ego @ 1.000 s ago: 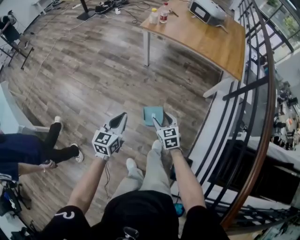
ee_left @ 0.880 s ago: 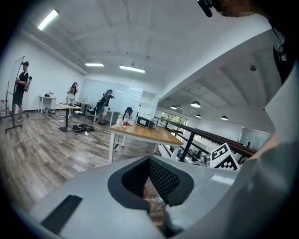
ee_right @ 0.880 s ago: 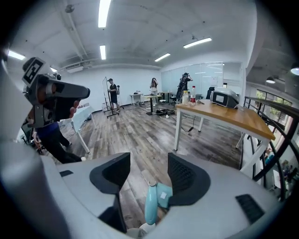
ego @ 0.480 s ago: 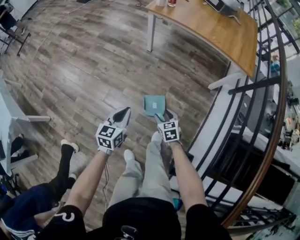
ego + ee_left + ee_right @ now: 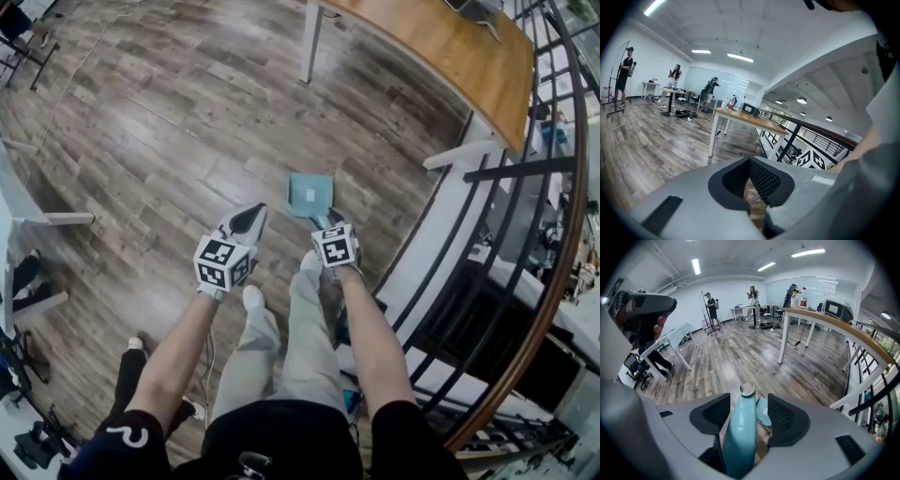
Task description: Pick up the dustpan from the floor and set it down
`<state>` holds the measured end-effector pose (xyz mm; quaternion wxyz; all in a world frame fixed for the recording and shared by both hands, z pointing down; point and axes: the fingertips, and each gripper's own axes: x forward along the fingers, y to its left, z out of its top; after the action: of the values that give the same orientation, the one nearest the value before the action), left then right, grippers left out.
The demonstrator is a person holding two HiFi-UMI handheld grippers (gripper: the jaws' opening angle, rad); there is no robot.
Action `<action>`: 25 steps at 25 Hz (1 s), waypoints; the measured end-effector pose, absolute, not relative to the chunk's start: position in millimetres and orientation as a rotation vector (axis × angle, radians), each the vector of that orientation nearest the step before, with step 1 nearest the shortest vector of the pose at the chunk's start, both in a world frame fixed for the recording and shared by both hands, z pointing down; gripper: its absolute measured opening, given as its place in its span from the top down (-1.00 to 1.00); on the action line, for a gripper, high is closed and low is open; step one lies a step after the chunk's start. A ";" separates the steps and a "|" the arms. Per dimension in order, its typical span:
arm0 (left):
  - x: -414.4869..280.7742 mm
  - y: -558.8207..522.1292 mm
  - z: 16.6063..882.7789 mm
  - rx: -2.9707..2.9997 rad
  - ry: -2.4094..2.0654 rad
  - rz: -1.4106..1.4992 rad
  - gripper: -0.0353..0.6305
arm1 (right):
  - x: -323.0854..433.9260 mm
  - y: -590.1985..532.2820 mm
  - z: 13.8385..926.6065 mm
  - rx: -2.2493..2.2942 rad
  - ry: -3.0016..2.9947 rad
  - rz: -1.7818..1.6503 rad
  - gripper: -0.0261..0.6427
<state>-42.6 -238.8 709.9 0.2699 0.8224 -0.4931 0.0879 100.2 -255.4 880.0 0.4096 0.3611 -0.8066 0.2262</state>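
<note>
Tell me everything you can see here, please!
dustpan: one, teal, in front of the feet, handle in the right claw
table: one, wooden top, white legs, ahead beside the railing
bottles: at least two, on the table's far end
railing: one, black bars, brown top rail, on the right
floor: grey-brown wood planks, all around
people: three, far across the room
shoes: two, white, the person's own
left claw: one, grey, empty, jaws close together
right claw: one, grey, gripping the dustpan's handle
</note>
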 end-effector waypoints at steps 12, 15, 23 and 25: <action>-41.1 -232.7 732.4 2.199 -1.341 0.255 0.91 | 101.5 -248.9 910.1 0.890 -1.979 0.592 0.52; -45.1 -231.9 734.6 2.187 -1.348 0.256 0.91 | 103.0 -249.1 909.9 0.903 -1.961 0.593 0.67; -44.8 -228.5 737.4 2.172 -1.360 0.247 0.91 | 108.4 -251.6 909.2 0.926 -1.955 0.552 0.67; -45.4 -228.9 737.8 2.169 -1.365 0.247 0.91 | 109.3 -252.3 909.4 0.930 -1.959 0.547 0.68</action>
<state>-45.4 -228.9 737.8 0.2798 0.8088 -0.5090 0.0921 109.3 -252.3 909.4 0.4371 0.3741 -0.7877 0.2200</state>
